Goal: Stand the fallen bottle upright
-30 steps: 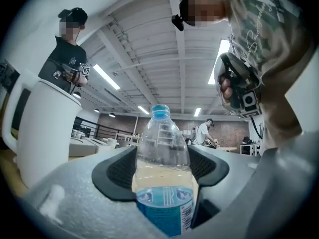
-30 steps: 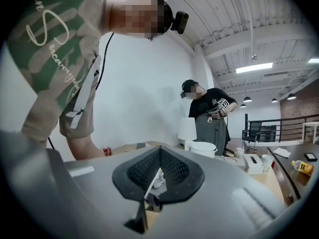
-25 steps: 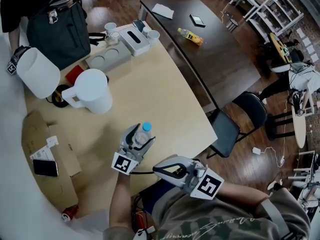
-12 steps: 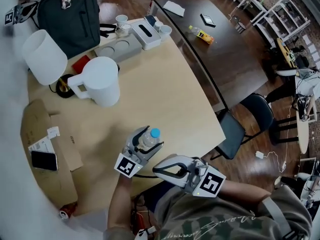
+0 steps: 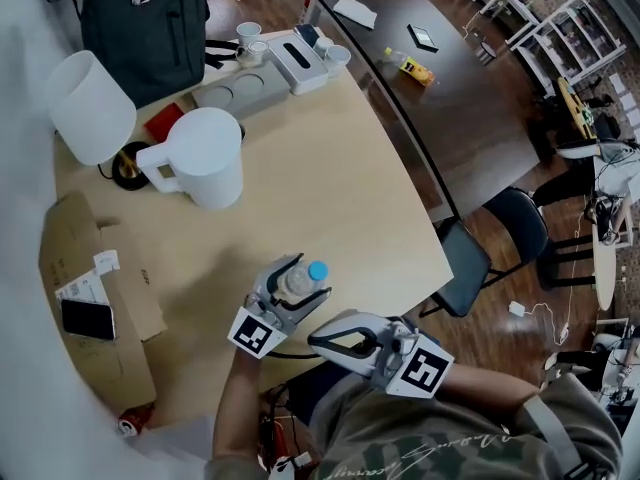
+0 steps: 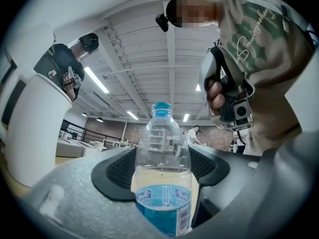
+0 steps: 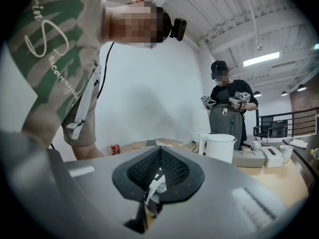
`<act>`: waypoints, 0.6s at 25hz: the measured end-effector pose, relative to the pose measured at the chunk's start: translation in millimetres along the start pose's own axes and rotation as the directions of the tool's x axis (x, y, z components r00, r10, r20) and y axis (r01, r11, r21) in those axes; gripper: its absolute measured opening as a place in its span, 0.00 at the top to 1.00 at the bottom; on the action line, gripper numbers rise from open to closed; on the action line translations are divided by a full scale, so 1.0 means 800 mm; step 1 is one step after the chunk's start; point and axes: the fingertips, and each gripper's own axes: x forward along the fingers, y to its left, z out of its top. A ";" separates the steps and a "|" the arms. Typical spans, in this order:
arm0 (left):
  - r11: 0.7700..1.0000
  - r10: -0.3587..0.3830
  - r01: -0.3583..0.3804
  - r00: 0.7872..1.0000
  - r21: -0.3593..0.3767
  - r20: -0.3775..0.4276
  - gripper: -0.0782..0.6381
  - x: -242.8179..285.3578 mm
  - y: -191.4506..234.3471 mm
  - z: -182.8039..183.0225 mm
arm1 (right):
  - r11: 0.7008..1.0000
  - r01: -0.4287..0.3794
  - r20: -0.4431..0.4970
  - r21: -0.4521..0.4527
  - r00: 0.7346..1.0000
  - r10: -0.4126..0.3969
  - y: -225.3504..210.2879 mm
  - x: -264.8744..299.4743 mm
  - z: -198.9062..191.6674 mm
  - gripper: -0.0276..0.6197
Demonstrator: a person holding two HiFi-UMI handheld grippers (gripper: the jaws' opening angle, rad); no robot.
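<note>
**On the pale worktop's near edge, a bottle gripped cap-up**

A light wooden worktop (image 5: pixel 330 178) fills the middle of an open room with a dark floor. A white jug (image 5: pixel 200 158) and a black backpack (image 5: pixel 145 23) sit toward its far side, well apart from the action.

Near the person's edge, the left gripper (image 5: pixel 285 280) is clamped on the clear bottle (image 6: pixel 162 183), its ribbed pads pressing the body from both sides just above the blue label. The blue cap points along the jaws toward the ceiling, and the water line runs square across the bottle. That suggests the bottle is close to upright, held at mid-body so it can be settled onto its base. Whether the base touches the worktop cannot be told.

The right gripper (image 5: pixel 335 340) hangs by the person's body, jaws pressed together on nothing, likely kept clear since one grip suffices.
</note>
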 end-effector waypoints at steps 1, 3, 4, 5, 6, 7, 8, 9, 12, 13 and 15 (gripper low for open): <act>1.000 -0.005 0.005 1.000 0.005 -0.006 0.42 -0.002 0.000 0.000 | 1.000 -0.002 -0.002 0.002 1.000 0.002 0.000 -0.001 -0.002 0.95; 0.999 0.009 -0.009 1.000 -0.040 -0.012 0.42 -0.007 0.002 -0.002 | 1.000 -0.007 -0.003 0.009 1.000 0.007 0.002 -0.002 -0.004 0.95; 0.997 0.020 -0.022 1.000 -0.070 -0.019 0.42 -0.010 0.003 -0.003 | 1.000 -0.010 -0.001 0.013 1.000 0.010 0.003 -0.003 -0.004 0.95; 0.996 0.026 -0.028 0.999 -0.080 -0.028 0.42 -0.013 0.003 -0.003 | 1.000 -0.013 0.002 0.014 1.000 0.013 0.005 -0.004 -0.004 0.95; 0.997 0.026 -0.028 0.999 -0.076 -0.038 0.42 -0.017 0.002 -0.004 | 1.000 -0.014 0.004 0.015 1.000 0.014 0.006 -0.005 -0.003 0.95; 0.997 0.024 -0.027 0.999 -0.069 -0.044 0.42 -0.019 0.002 -0.004 | 1.000 -0.015 0.005 0.017 1.000 0.014 0.008 -0.005 -0.004 0.95; 0.998 0.024 -0.027 0.999 -0.064 -0.047 0.42 -0.021 0.002 -0.004 | 1.000 -0.014 0.005 0.019 1.000 0.014 0.009 -0.005 -0.005 0.95; 0.998 0.023 -0.026 0.999 -0.059 -0.049 0.42 -0.023 0.002 -0.003 | 1.000 -0.015 0.004 0.020 1.000 0.015 0.010 -0.005 -0.006 0.95; 0.999 0.023 -0.025 0.998 -0.035 -0.057 0.42 -0.027 0.000 0.000 | 0.999 -0.025 0.003 0.032 1.000 0.025 0.015 -0.003 -0.006 0.95; 0.999 0.022 -0.024 0.998 -0.029 -0.057 0.42 -0.028 -0.002 0.002 | 0.999 -0.029 0.004 0.037 1.000 0.029 0.018 -0.003 -0.005 0.95; 1.000 0.004 -0.004 0.999 0.019 -0.051 0.42 -0.030 -0.007 0.011 | 0.999 -0.037 0.007 0.040 0.999 0.036 0.022 -0.003 -0.003 0.95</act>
